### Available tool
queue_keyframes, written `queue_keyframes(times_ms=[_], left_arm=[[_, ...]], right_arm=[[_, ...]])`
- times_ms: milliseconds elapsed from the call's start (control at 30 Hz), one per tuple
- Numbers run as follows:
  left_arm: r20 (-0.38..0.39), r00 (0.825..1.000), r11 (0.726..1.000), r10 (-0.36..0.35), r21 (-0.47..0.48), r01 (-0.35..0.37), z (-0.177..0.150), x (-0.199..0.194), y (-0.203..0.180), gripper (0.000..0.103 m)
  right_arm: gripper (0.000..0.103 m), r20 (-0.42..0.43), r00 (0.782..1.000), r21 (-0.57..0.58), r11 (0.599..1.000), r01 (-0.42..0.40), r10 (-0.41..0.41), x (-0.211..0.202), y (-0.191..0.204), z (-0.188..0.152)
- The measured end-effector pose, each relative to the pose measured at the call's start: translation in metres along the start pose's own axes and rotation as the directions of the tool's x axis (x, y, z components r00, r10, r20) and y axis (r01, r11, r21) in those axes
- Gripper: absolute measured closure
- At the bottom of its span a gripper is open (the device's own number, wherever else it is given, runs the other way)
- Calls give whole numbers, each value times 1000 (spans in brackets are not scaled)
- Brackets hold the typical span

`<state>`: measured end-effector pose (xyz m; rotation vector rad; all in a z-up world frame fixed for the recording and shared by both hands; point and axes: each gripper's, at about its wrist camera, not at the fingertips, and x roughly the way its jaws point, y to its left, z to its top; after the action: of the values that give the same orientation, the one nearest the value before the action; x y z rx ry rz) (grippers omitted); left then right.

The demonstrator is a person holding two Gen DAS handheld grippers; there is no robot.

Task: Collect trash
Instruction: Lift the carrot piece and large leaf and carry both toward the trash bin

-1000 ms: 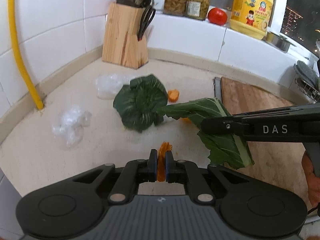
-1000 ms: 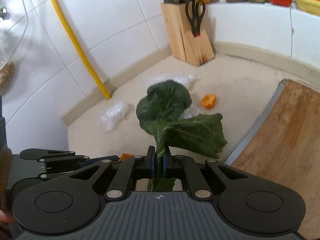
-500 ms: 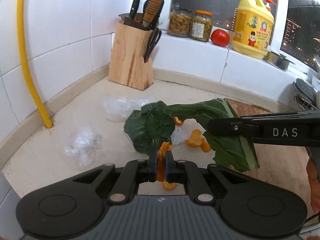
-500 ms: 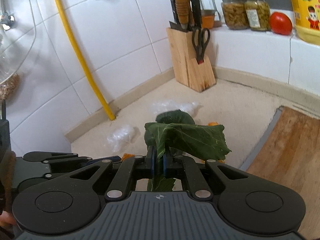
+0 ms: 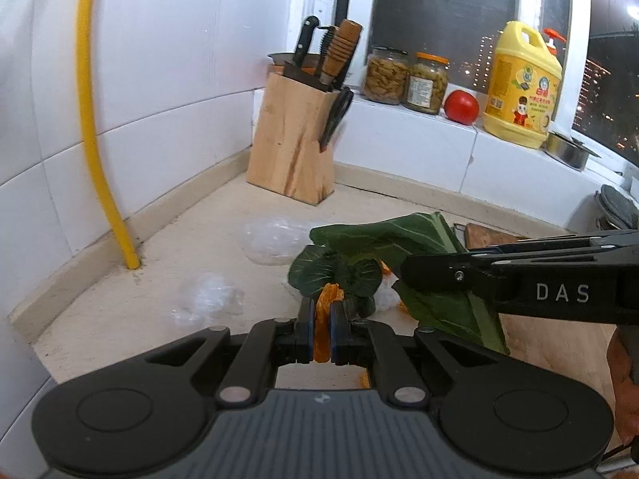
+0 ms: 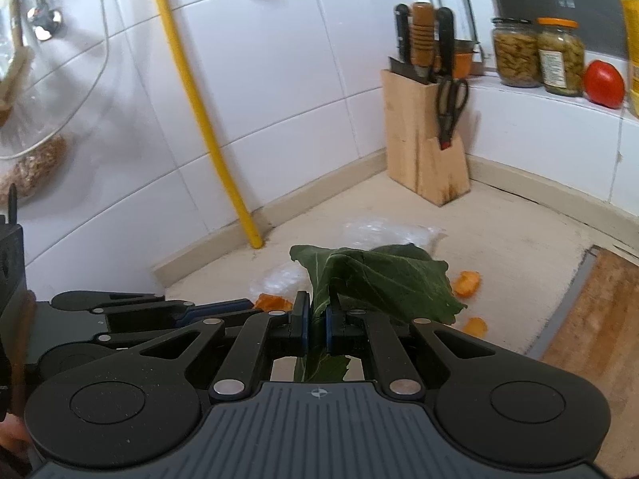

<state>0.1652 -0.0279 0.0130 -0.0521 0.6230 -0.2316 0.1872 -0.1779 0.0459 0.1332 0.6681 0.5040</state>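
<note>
My left gripper (image 5: 321,311) is shut on a strip of orange peel (image 5: 322,331), held above the beige counter. My right gripper (image 6: 317,307) is shut on the stem of a large green leaf (image 6: 383,283), which hangs clear of the counter; the same leaf (image 5: 435,275) and the right gripper's side (image 5: 519,283) fill the right of the left wrist view. A second dark green leaf (image 5: 335,275) lies on the counter below. Orange peel pieces (image 6: 467,283) and two crumpled clear plastic wraps (image 5: 275,237) (image 5: 207,299) lie around it.
A wooden knife block (image 5: 295,151) stands in the back corner by a yellow pipe (image 5: 96,127). Jars (image 5: 403,76), a tomato (image 5: 461,107) and a yellow detergent bottle (image 5: 519,88) line the sill. A wooden cutting board (image 6: 599,319) lies at right.
Both grippers have risen and pulled back from the counter, one carrying the peel strip, the other lifting the leaf off the surface. The cameras now look more level toward the back wall.
</note>
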Motion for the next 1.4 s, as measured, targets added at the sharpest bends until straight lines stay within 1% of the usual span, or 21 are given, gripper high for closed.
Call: queue_keyframes(times_ms=[333,600,733,967,1033,1067,1100,1133,1167,1233,1400], left_arm=[[20,997,996,69,-63,-68,-8,-22,32,99],[31,991,985,133,-119,-128,-18,-41,56,99],[28,984,973,177,-155,-170,-27,-53,72,99],[17,965,943,260,-220,-250,-46,-76,101,99],[11,959,931,284,-240,-273,-52,-82,109,99],[7,956,926,295,-248,-284,-55,-86,113,99],[1,952,919,307,-259,-297,-59,-89,117,99],[-5,948,913,317,-268,-307,-61,-92,120,99],[-11,945,906,328,-278,-318,-65,-95,124,99],[-25,938,894,345,-296,-336,-72,-100,131,99],[-73,921,862,382,-331,-384,-90,-107,147,99]], right_arm=[[93,-26,997,-59,995,-77,75,18,37,2],[93,-66,987,-102,983,-155,149,35,71,2],[93,-95,977,-121,972,-203,193,45,89,-1],[93,-147,951,-156,943,-293,271,62,124,-5],[93,-155,947,-161,939,-304,281,64,129,-6],[93,-173,938,-170,929,-329,300,69,140,-9],[93,-173,938,-170,929,-329,300,69,140,-9],[93,-182,934,-174,924,-339,309,72,144,-10],[93,-202,924,-179,915,-362,325,77,154,-14],[93,-223,914,-185,905,-382,340,83,164,-19],[93,-278,891,-191,888,-418,359,98,185,-31]])
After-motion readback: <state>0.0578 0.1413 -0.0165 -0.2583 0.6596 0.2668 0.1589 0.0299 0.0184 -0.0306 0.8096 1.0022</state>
